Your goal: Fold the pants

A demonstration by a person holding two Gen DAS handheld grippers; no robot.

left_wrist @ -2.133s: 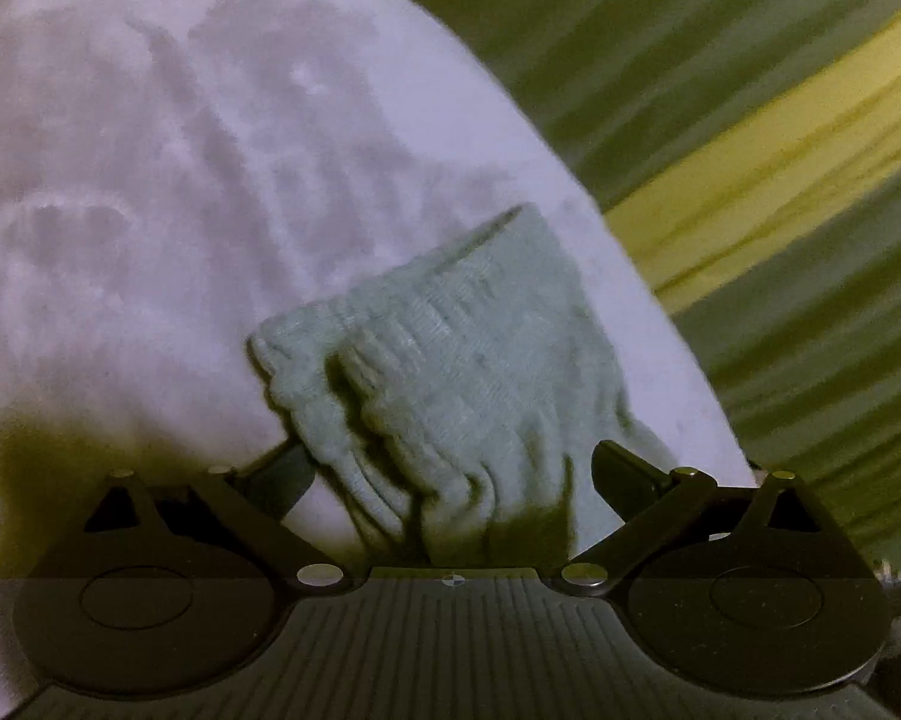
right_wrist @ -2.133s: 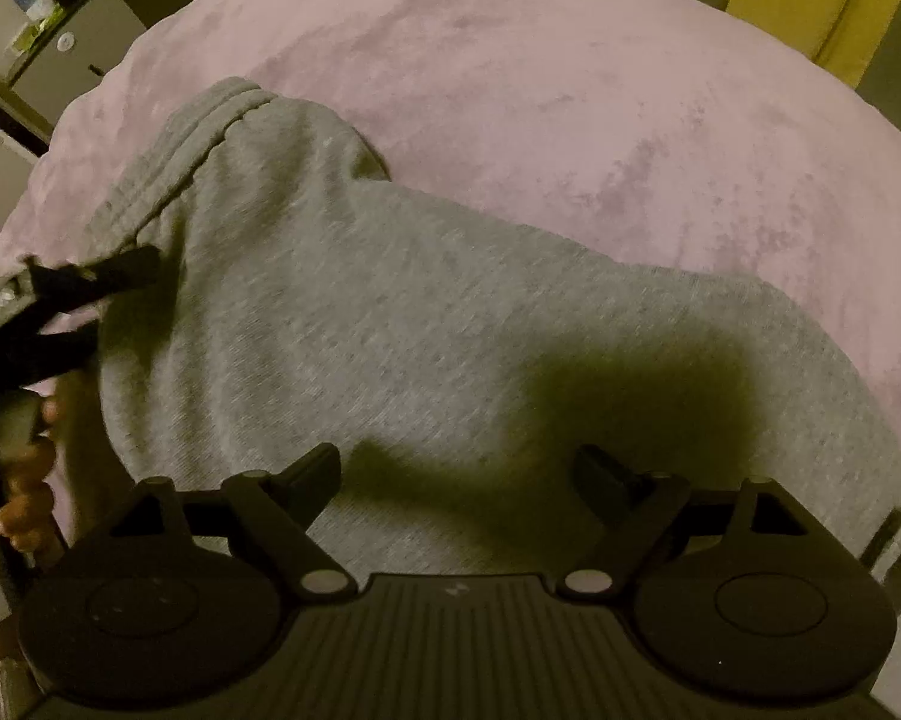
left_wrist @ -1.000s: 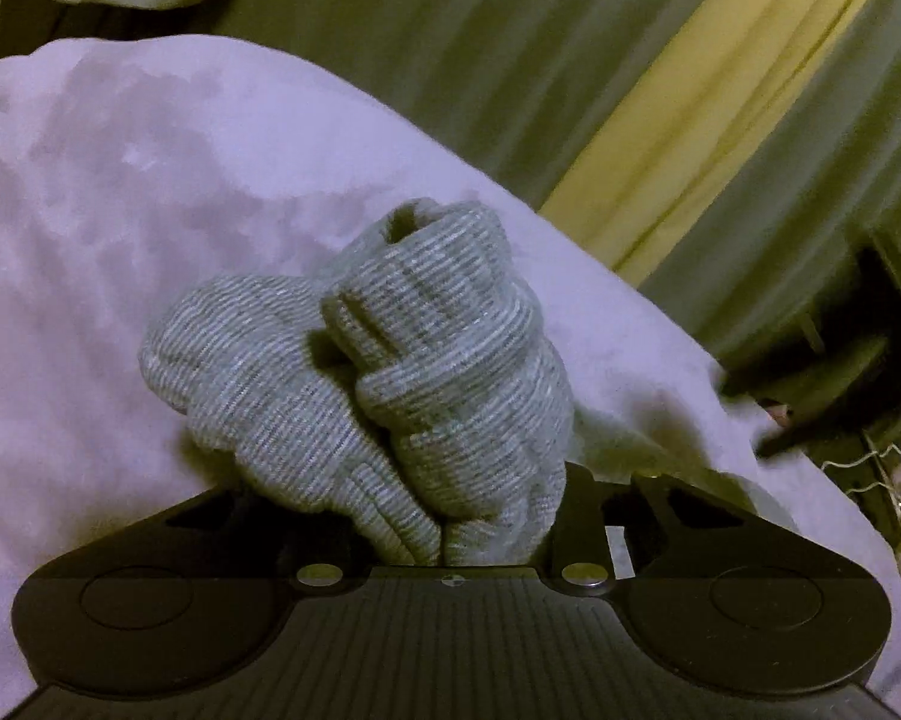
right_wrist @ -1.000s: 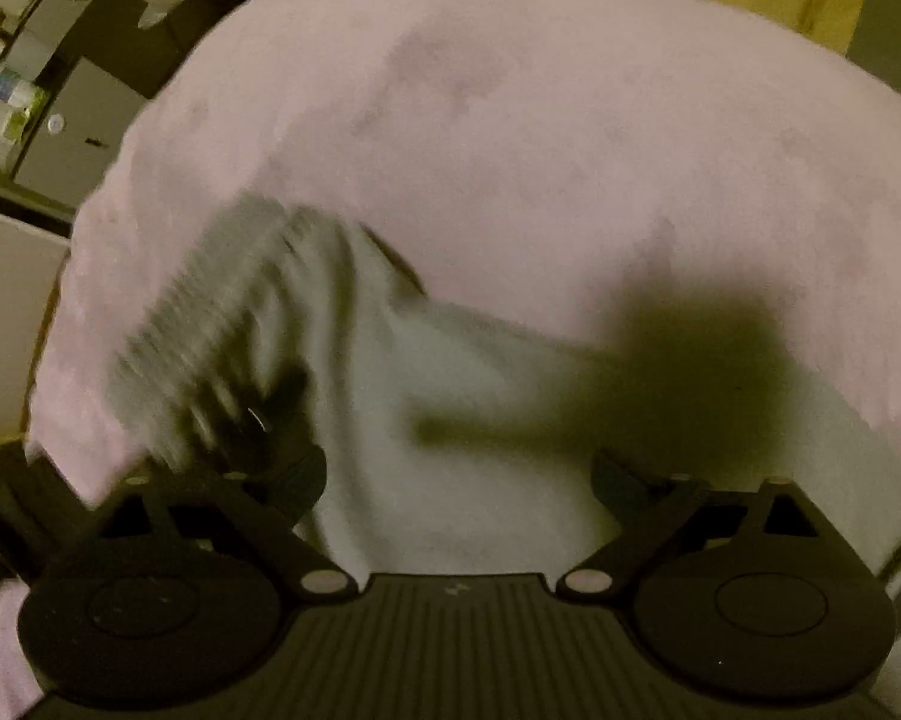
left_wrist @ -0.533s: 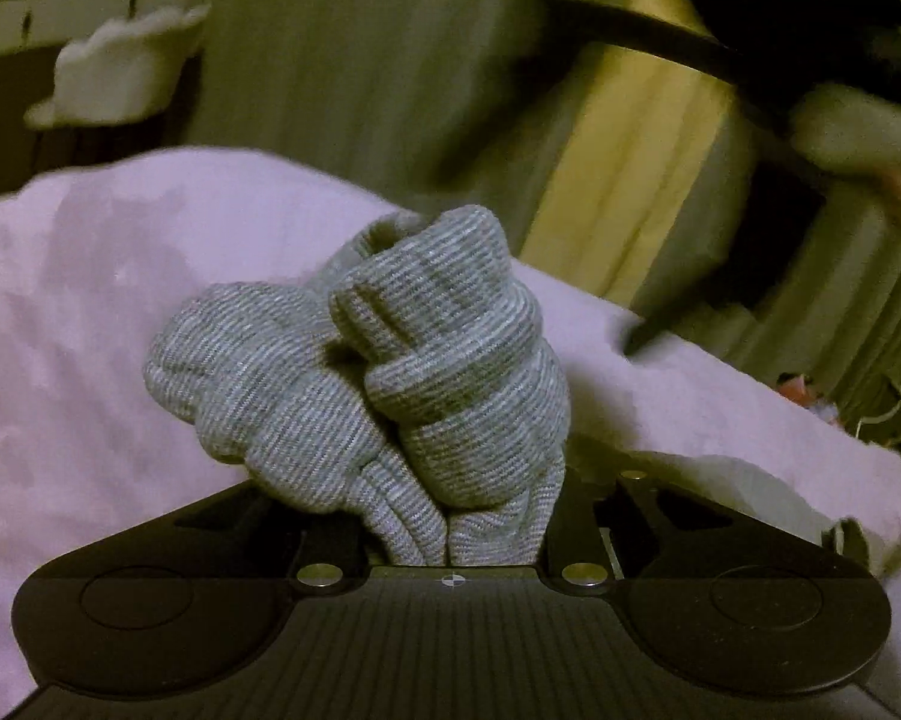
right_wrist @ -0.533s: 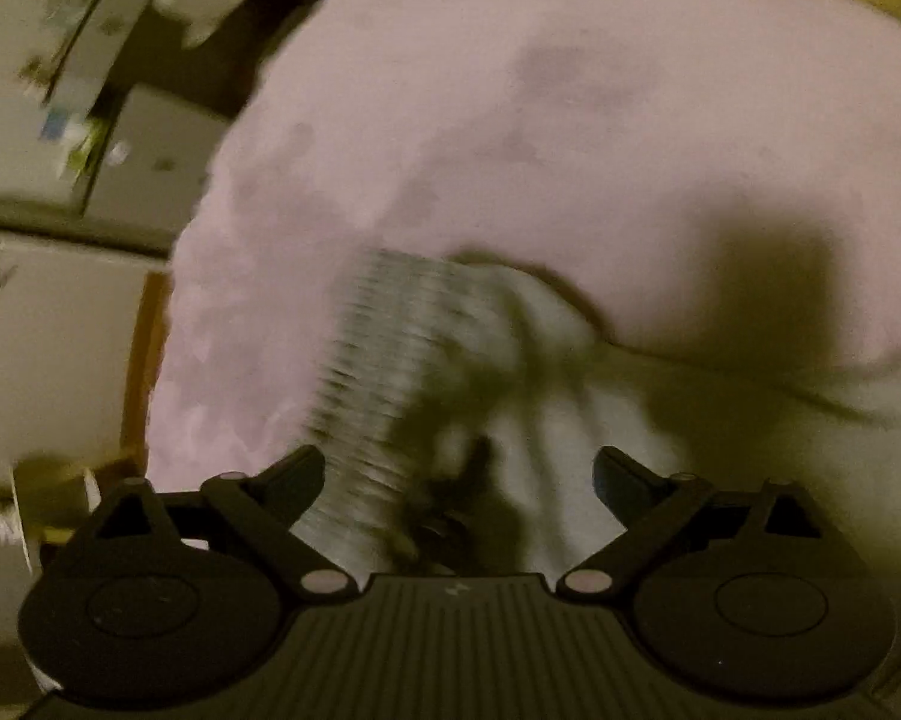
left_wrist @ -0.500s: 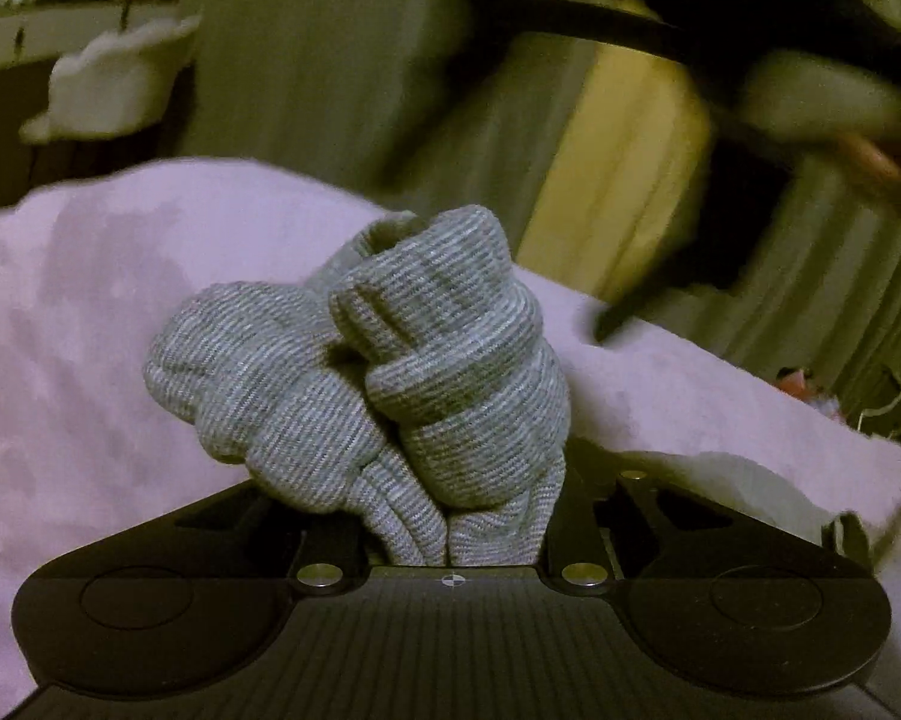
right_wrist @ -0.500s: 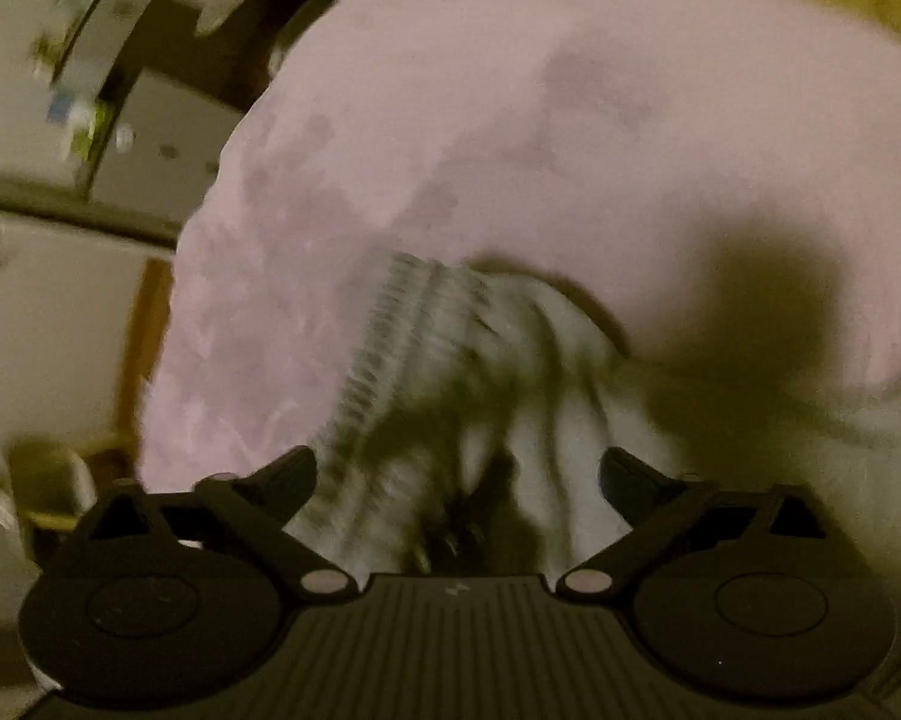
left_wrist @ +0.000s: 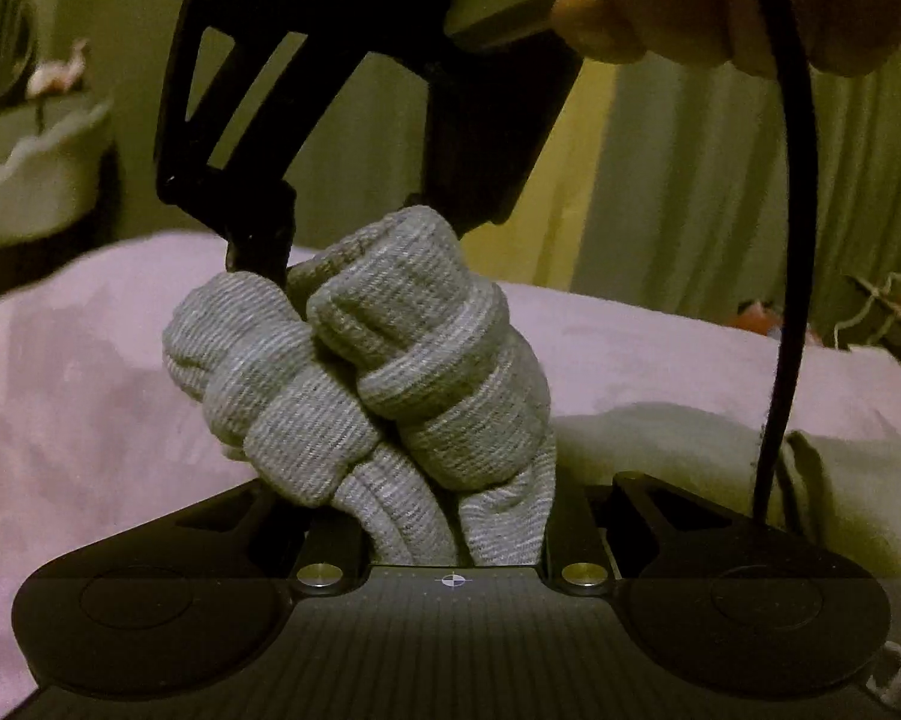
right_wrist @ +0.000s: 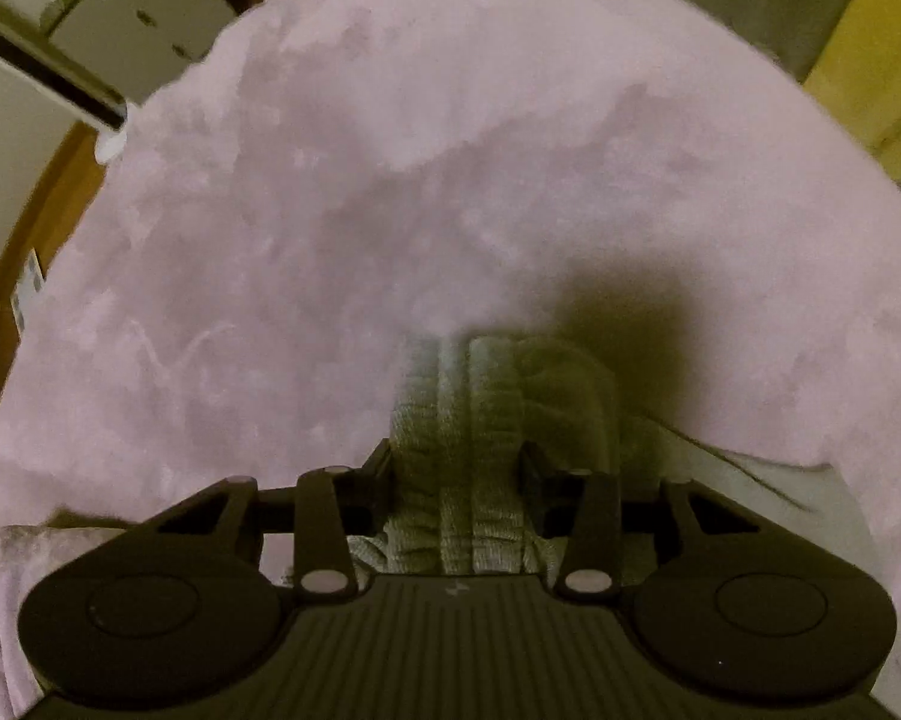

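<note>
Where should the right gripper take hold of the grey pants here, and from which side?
At the ribbed cuff, from above. That band stands bunched in upright ridges over the pink blanket, thick enough to pinch without catching the blanket. The right gripper points steeply down with its jaws closing around those ribs. The left gripper already clamps the bunch from the side.

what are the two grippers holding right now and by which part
Both hold the grey pants. The left gripper is shut on a bunched ribbed cuff. The right gripper is closing with ribbed fabric between its fingers, which looks like the same bunched end.
</note>
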